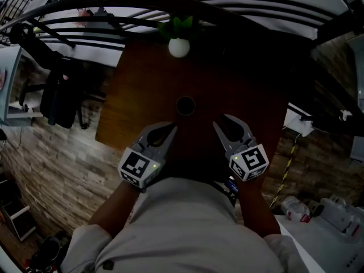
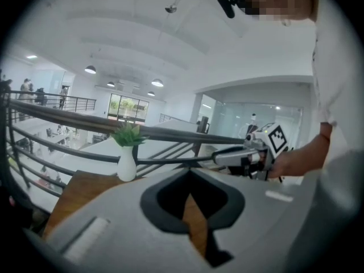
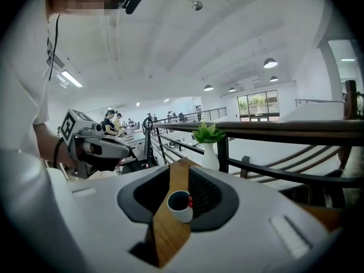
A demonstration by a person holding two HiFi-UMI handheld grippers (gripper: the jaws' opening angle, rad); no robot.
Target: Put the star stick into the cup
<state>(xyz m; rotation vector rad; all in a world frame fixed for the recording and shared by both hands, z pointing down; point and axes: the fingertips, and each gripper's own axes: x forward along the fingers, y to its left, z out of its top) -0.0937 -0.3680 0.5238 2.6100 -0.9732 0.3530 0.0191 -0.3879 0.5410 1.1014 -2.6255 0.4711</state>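
Red is showing at the rim of the white cup [image 3: 181, 206], likely the star stick [image 3: 189, 201] already standing upright inside it. The right gripper [image 3: 180, 165] is hovering on the person's side of the cup, jaws spread and gripping nothing, pointing straight at the cup. The left gripper [image 2: 190, 172], pinched together and empty, is hanging on that same side of the cup.

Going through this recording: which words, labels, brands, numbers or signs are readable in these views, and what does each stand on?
No readable text in any view.
Left marker cube and right marker cube: black-and-white square patterns only, no letters or digits.
Cup: a small red patch at its side, too small to tell whether it is print.
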